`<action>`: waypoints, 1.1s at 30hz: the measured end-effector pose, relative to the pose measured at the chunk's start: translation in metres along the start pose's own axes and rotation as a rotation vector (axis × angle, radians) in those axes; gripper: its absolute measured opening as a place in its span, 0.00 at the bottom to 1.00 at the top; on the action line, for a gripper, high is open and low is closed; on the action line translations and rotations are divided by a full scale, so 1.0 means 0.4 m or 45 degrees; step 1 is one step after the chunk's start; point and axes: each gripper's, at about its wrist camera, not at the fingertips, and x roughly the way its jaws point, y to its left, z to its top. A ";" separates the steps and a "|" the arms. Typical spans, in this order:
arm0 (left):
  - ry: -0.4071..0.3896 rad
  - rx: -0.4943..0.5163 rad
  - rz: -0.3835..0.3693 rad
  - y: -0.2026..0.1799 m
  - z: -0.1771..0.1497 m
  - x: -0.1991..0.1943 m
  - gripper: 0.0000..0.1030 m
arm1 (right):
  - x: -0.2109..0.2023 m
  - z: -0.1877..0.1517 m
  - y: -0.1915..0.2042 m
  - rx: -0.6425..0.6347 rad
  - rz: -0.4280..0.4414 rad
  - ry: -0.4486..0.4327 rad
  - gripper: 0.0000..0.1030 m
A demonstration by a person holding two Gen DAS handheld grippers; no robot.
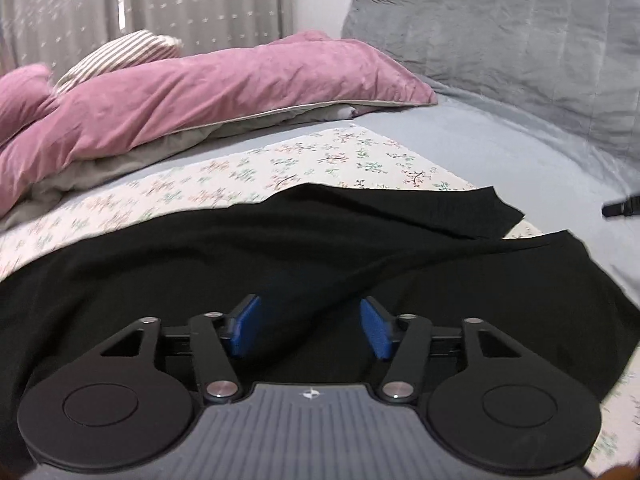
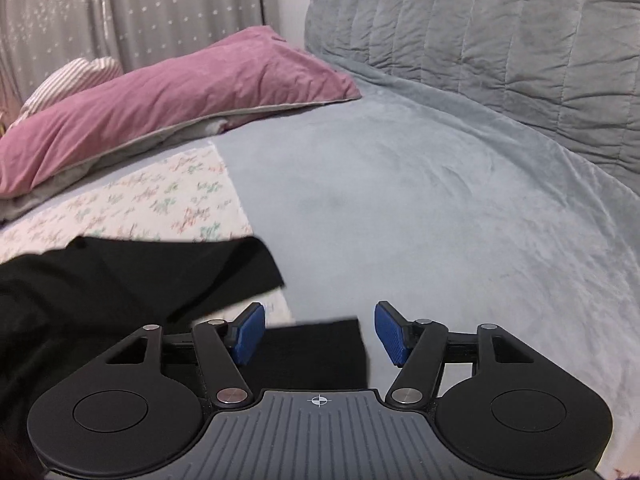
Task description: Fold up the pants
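The black pants (image 1: 280, 248) lie spread across the floral sheet (image 1: 248, 168) on the bed (image 2: 400, 200), filling the lower half of the left wrist view; their fabric runs from 9 o'clock across to 3 o'clock, with two leg ends showing apart at about 2 o'clock, the farther leg end (image 1: 472, 208) lying over the sheet and the nearer one (image 1: 560, 256) reaching towards the grey bed cover; the legs thus seem not yet stacked one upon the other, or only loosely so. The left gripper (image 1: 310, 328) hovers low over the cloth with its blue fingers (image 1: 244, 328) spread wide and nothing pinched between them; the pants lie beneath the gap, untouched by the pads as far as can be seen. In the right wrist view the right gripper (image 2: 320, 334) also has its fingers (image 2: 250, 334) spread; a black edge of the pants (image 2: 316, 354) lies below the gap at 6 o'clock, but the pads do not press on it; more of the garment sits at 9 o'clock. A pink pillow (image 1: 208, 92) and a grey quilt (image 2: 500, 48) rest well beyond at 11 and 1 o'clock. Judged from this, the task is at an early or middle stage: the garment is laid out and released, rumpled in places; the neat folds are yet to be made.
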 end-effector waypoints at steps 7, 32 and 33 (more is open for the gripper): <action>0.037 -0.164 0.044 0.078 -0.106 -0.163 0.95 | -0.103 -0.091 -0.021 0.085 0.047 0.155 0.60; -0.083 -1.245 0.501 0.540 -0.579 -0.451 0.86 | -0.158 -0.375 -0.066 0.462 0.161 0.256 0.61; -0.130 -1.291 0.494 0.550 -0.591 -0.450 0.84 | -0.158 -0.375 -0.066 0.462 0.161 0.256 0.61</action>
